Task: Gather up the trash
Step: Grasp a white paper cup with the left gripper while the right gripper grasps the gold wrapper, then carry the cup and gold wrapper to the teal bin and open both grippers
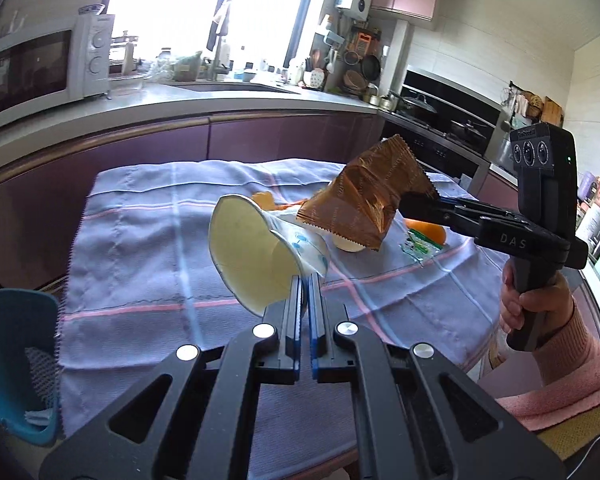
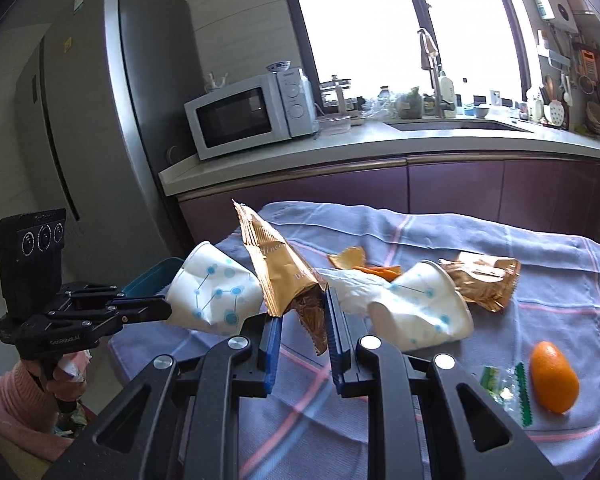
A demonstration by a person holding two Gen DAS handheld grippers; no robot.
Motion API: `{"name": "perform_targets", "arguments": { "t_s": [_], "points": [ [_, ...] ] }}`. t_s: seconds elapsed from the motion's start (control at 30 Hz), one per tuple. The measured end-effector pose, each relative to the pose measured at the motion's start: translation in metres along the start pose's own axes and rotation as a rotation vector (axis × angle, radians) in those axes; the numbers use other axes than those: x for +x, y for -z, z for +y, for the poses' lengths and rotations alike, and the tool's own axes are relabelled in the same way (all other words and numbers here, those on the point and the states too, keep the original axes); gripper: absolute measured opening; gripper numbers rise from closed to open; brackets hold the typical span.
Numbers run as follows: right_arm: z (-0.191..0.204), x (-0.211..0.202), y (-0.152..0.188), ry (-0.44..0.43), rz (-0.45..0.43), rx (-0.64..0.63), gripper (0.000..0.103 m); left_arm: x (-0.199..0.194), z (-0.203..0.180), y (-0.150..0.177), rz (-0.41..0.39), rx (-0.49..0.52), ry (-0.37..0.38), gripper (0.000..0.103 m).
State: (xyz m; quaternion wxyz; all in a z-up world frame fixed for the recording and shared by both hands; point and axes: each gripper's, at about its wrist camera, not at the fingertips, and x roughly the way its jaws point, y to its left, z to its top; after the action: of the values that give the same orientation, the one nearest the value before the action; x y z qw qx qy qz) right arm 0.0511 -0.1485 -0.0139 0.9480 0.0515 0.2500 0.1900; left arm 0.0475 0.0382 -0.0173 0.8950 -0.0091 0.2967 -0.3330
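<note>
The crumpled paper cup (image 1: 260, 252) sits at the centre of the left wrist view, lifted clear of the cloth, its wall pinched between the pressed-together fingers of the left gripper (image 1: 306, 280). Just to its right the gold snack wrapper (image 1: 364, 196) hangs in the air, its lower end nipped by the right gripper (image 2: 302, 308), whose jaws stand narrowly apart around the foil.

The step in hand looks like carrying both pieces to the teal bin (image 1: 16, 360) at the lower left of that view, beside the bench (image 1: 140, 240). Keep both grips firm, bring the cup over the bin's mouth before letting go, and hold the wrapper clear of the cup.

A second cup (image 2: 424, 308), another wrapper (image 2: 484, 280) and orange peel (image 2: 352, 260) remain on the cloth.
</note>
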Motion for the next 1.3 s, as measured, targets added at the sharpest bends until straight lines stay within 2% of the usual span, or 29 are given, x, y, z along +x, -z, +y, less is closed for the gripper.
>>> {"name": "perform_targets", "arguments": {
  "t_s": [0.4,0.53,0.67,0.9,1.3],
  "points": [
    [0.098,0.08,-0.045,-0.263,0.03,-0.141,0.019,-0.107,0.104,0.004,-0.124,-0.155,-0.311,0.003],
    [0.132,0.111,-0.055,-0.325,0.057,-0.186,0.019,-0.128,0.138,0.012,-0.123,-0.207,-0.401,0.003],
    [0.16,0.138,-0.058,-0.355,0.083,-0.235,0.019,-0.134,0.17,0.026,-0.092,-0.252,-0.456,0.003],
    [0.191,0.188,-0.057,-0.391,0.167,-0.247,0.019,-0.126,0.213,0.056,-0.042,-0.331,-0.497,0.003],
    [0.224,0.253,-0.039,-0.36,0.306,-0.282,0.02,-0.093,0.255,0.081,0.044,-0.418,-0.515,0.003]
  ]
}}
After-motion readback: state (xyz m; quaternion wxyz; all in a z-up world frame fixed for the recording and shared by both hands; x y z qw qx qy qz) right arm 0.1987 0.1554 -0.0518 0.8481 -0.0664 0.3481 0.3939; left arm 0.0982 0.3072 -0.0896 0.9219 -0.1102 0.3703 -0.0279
